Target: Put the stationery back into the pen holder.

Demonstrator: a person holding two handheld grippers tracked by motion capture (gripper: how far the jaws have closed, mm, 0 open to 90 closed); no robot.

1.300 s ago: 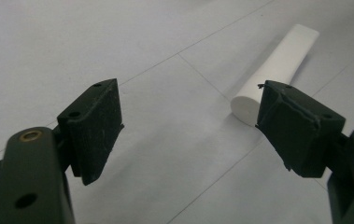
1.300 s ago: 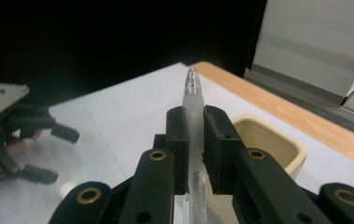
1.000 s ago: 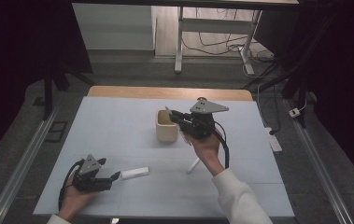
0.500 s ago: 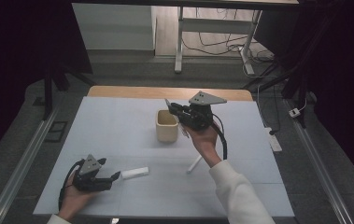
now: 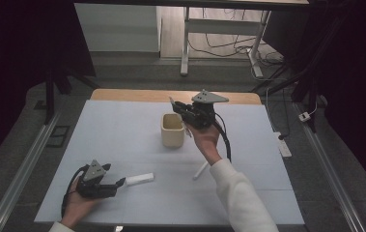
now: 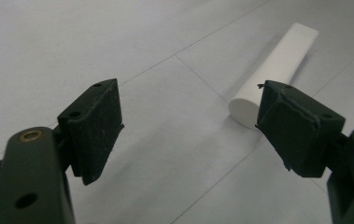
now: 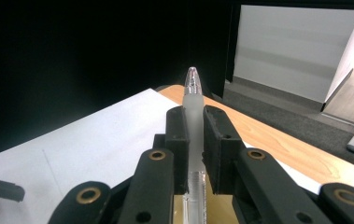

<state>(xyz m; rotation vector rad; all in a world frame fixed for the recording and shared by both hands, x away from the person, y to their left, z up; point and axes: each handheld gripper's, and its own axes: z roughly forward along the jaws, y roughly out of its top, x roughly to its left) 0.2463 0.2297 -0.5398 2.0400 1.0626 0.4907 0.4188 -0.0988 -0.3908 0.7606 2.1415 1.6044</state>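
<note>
The right tongs (image 5: 179,109), raised just above and beside the rim of a beige cup (image 5: 173,129) at the middle of the surface (image 5: 122,125), are clenched on a translucent pen (image 7: 194,116), probably so it can be dropped into the cup. The pen runs lengthwise between the pads, its long axis in line with the jaws and its tip pointing away from the hand toward the far left of the surface. Near the front edge, the left tongs (image 6: 188,126) rest released, jaws apart, beside a white cylinder (image 6: 272,70) lying flat, apparently waiting its turn.
</note>
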